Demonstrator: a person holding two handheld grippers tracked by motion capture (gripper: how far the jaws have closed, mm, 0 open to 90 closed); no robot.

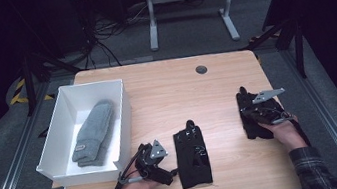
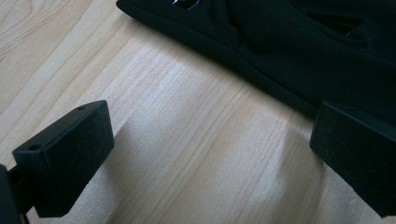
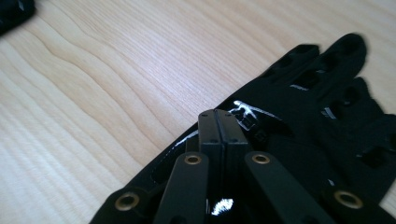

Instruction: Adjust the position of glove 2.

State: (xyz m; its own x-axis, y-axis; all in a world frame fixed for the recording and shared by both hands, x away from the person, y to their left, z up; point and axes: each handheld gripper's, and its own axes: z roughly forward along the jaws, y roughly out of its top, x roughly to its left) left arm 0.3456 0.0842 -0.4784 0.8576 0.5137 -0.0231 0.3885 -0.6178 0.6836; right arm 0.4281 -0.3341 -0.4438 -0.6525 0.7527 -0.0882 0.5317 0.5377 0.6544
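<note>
High view, left tongs [image 1: 170,167] spread beside black glove [image 1: 192,155], right tongs [image 3: 222,122] pinching second glove [image 3: 322,116] (white markings unreadable)

A white box [image 1: 118,113] stood at the table's [image 1: 166,95] left edge, a grey mitten [image 1: 94,132] lying inside; a grommet [image 1: 201,69] sat near the far edge.

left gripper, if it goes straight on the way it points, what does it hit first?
Likely the black glove lying just ahead of the open left gripper; one of its fingers is already at the glove's edge, though contact is unclear.
</note>
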